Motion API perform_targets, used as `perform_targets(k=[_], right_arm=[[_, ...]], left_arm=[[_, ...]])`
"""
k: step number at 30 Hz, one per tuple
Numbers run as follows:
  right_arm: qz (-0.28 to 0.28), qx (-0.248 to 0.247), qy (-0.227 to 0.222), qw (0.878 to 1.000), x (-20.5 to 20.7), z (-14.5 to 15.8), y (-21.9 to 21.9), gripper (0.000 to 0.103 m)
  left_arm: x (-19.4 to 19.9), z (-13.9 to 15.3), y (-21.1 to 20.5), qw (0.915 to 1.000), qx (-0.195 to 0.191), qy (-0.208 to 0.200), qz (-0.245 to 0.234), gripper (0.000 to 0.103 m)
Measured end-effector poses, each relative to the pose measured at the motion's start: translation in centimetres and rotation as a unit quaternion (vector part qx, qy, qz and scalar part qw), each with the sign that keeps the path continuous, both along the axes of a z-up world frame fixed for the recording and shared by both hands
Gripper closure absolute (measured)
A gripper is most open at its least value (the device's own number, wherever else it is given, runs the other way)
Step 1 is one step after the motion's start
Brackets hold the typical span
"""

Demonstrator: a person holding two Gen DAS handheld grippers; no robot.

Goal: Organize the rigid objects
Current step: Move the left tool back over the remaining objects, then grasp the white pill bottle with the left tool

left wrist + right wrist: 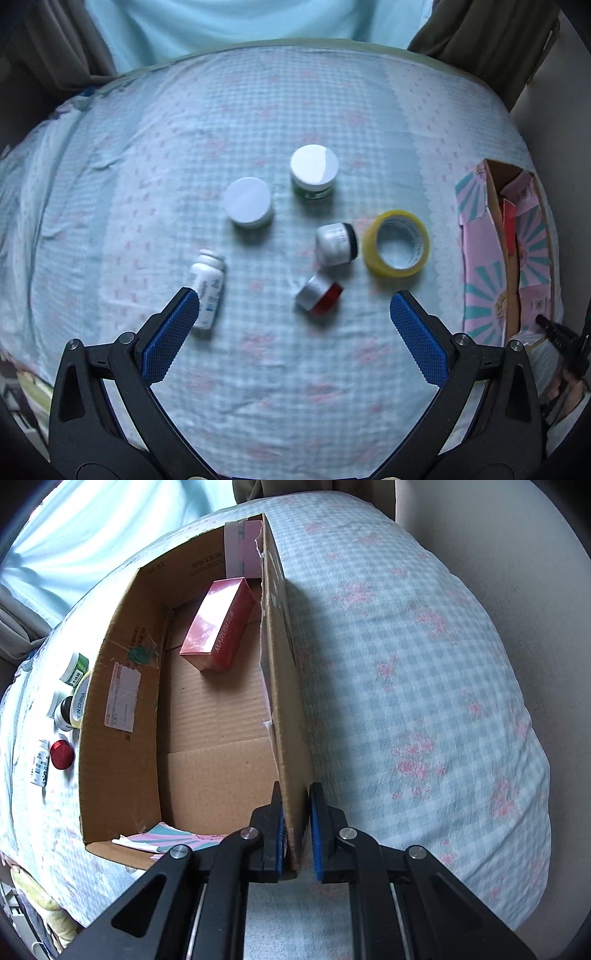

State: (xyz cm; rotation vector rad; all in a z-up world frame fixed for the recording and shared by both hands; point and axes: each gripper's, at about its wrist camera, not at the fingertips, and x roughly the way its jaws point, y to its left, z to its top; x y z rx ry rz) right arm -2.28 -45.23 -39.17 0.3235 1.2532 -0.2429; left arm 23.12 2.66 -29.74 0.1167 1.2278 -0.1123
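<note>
Right gripper clamped on the near wall of the cardboard box, steadying it on the bed. Left gripper spread wide, holding nothing, above the red-capped jar. Best lowered straight, closing across its silver body, clear of the tape roll.

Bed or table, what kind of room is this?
Probably a bedroom: the jars lie on a soft quilted bedspread with pink flowers, curtains hang behind it, and a cardboard box sits on top.
</note>
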Motion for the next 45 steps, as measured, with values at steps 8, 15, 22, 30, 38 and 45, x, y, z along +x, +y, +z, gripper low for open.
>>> perform_targets(k=[8, 15, 22, 30, 38, 45], right_arm=[[0.005, -0.008, 0.002, 1.0, 0.1, 0.0, 0.1, 0.092], [0.011, -0.024, 0.004, 1.0, 0.3, -0.2, 0.5, 0.092], [0.008, -0.025, 0.006, 1.0, 0.3, -0.2, 0.4, 0.092], [0.005, -0.023, 0.009, 1.0, 0.3, -0.5, 0.3, 0.092], [0.004, -0.022, 0.008, 1.0, 0.2, -0.5, 0.3, 0.092], [-0.001, -0.02, 0.008, 1.0, 0.3, -0.5, 0.2, 0.092]], left_arm=[[0.5, -6.3, 8.4, 0.9987, -0.013, 0.038, -0.031, 0.0], [3.4, -15.4, 11.3, 0.9932, -0.016, 0.1, -0.057, 0.012], [4.8, -20.0, 12.2, 0.9895, -0.001, 0.129, -0.066, 0.03], [6.0, -21.4, 11.8, 0.9867, 0.018, 0.146, -0.068, 0.051], [6.2, -20.5, 11.1, 0.9875, 0.038, 0.133, -0.075, 0.056], [5.0, -17.3, 11.1, 0.9915, 0.028, 0.115, -0.053, 0.056]])
